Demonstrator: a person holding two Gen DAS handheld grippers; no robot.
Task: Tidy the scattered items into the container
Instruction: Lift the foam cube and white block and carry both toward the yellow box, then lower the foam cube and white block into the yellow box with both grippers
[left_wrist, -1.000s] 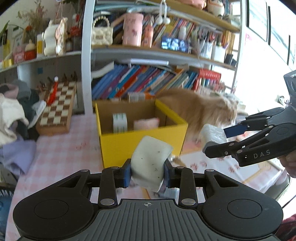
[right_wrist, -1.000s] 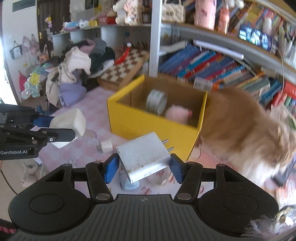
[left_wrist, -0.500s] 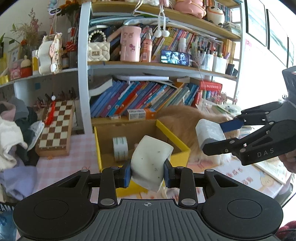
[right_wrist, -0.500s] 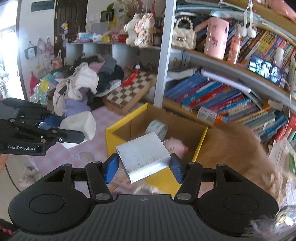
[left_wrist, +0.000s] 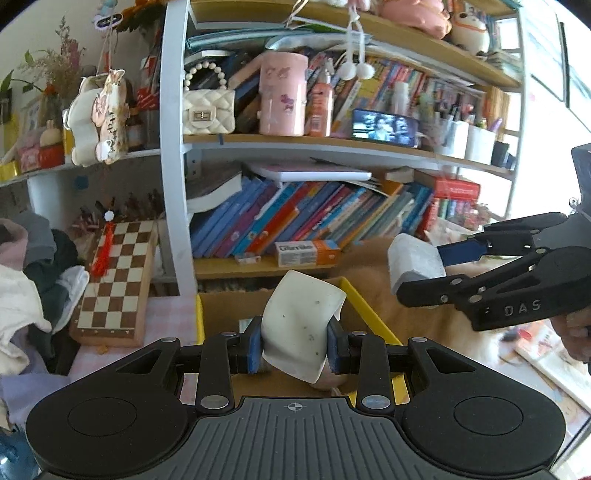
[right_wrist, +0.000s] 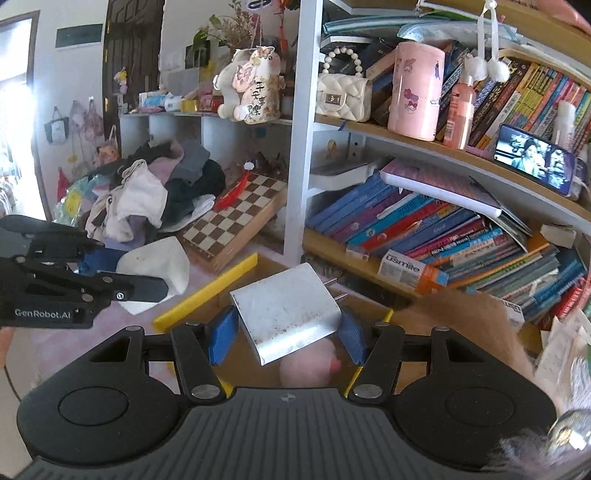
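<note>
Left wrist view: the left gripper (left_wrist: 294, 339) is clamped on a white, squashed soft piece (left_wrist: 301, 325), held above the yellow box (left_wrist: 364, 302), whose open top lies just below and ahead. A roll of tape (left_wrist: 246, 325) peeks out inside the box behind the left pad, and something pink (left_wrist: 328, 380) shows under the held piece, so part of the tidying looks done. To the right, the right gripper (left_wrist: 413, 275) grips a white charger (left_wrist: 415, 260) over the box's right edge. A ginger furry animal (left_wrist: 436, 317) sits against the box's right side and could get in the way.

Right wrist view: the right gripper (right_wrist: 284, 332) has its blue pads pressed on the charger (right_wrist: 286, 314), prongs pointing away, above the box's (right_wrist: 207, 295) interior; a pink soft item (right_wrist: 306, 365) lies inside below. The left gripper (right_wrist: 147, 284) holds its white piece (right_wrist: 155, 266) near the box's left edge. Both items seem ready to drop; the animal's fur (right_wrist: 469, 317) crowds the box's right edge. A chessboard (right_wrist: 236, 214) and clothes pile (right_wrist: 147, 192) lie beyond the box.
</note>
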